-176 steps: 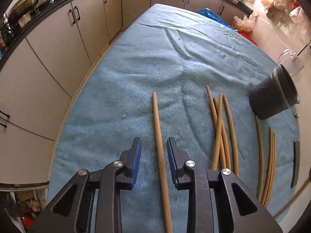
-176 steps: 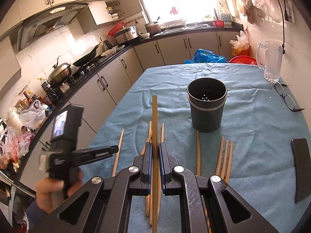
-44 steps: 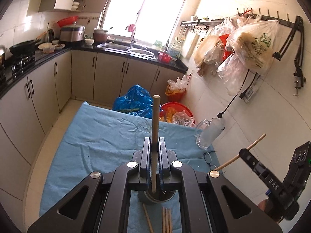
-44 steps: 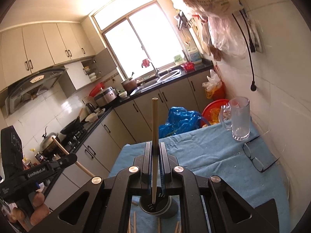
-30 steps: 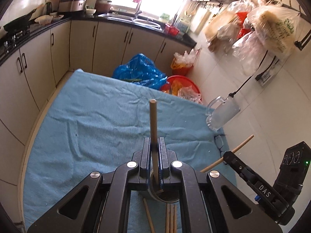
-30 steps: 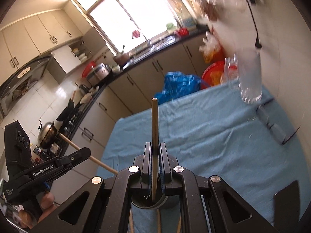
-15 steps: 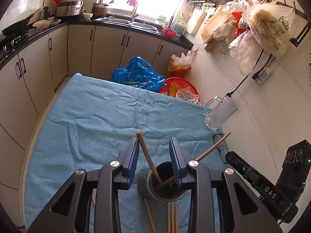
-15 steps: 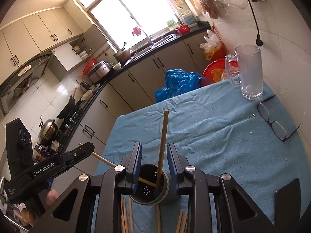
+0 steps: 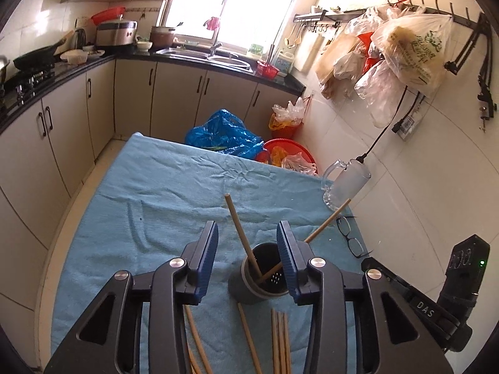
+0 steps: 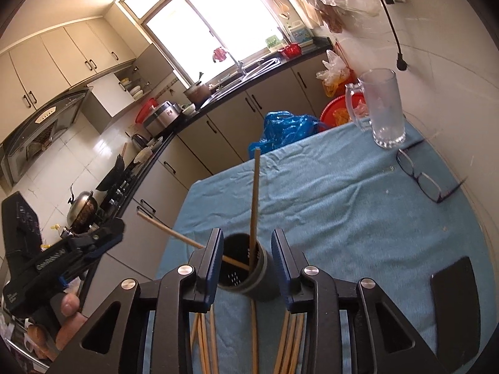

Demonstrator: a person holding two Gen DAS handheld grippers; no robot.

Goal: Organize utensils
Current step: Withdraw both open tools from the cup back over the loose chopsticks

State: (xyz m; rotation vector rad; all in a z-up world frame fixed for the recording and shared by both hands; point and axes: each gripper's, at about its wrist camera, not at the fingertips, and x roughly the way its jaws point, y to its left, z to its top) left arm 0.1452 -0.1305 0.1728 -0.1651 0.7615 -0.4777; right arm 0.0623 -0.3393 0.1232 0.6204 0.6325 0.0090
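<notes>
Not much is readable here.

- "DAS" is printed in white capitals on the black side arm of the right gripper (image 9: 369, 263), as seen in the left wrist view.
- A line of pale lettering is carried on the side of the left gripper (image 10: 117, 229) in the right wrist view, but it's too blurred to be spelled out.
- Green print is spread across the plastic bag (image 9: 414, 53) hung on the wall rack; no word can be made out.
- An oval badge is fixed on the range hood (image 10: 46, 118); it can't be read.
- A label is shown on the white jug (image 10: 301, 34) by the window, also illegible.
</notes>
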